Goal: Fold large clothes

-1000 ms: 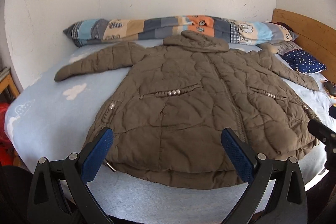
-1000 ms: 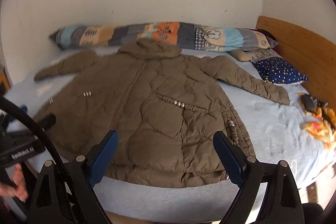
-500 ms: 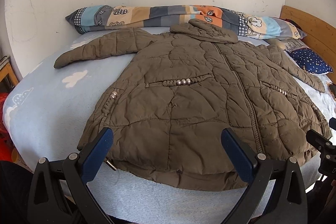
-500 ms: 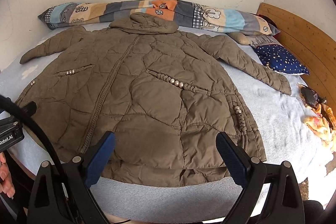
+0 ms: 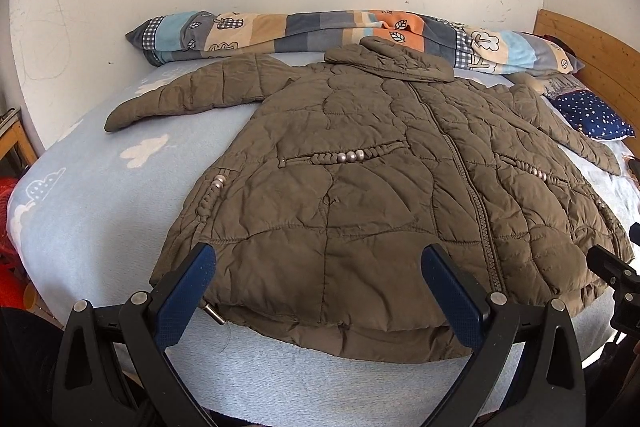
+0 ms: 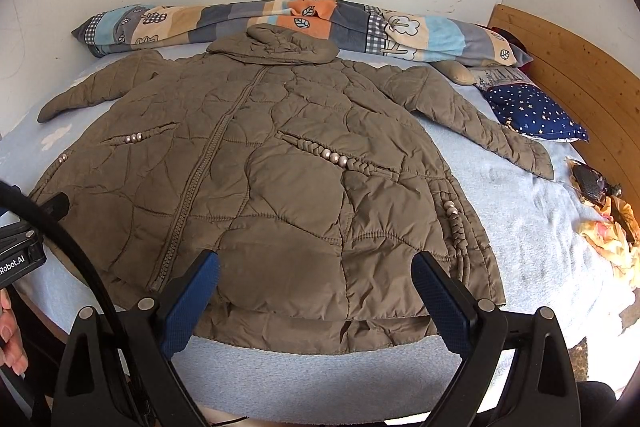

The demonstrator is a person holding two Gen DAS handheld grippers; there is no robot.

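Note:
A brown quilted jacket (image 5: 380, 187) lies flat and zipped on a light blue bed sheet (image 5: 88, 195), hood toward the wall, both sleeves spread out. It also shows in the right wrist view (image 6: 280, 179). My left gripper (image 5: 320, 271) is open and empty, held just above the jacket's hem on its left half. My right gripper (image 6: 316, 277) is open and empty, above the hem on the right half. Neither touches the jacket.
A striped patchwork blanket roll (image 5: 360, 35) lies along the wall behind the hood. A navy starred pillow (image 6: 536, 111) and a wooden headboard (image 6: 568, 67) are at the right. Small cloth items (image 6: 612, 227) lie on the sheet at the right edge.
Both grippers have moved forward and lower toward the jacket's hem; the jacket looks larger in both views. The jacket itself has not moved.

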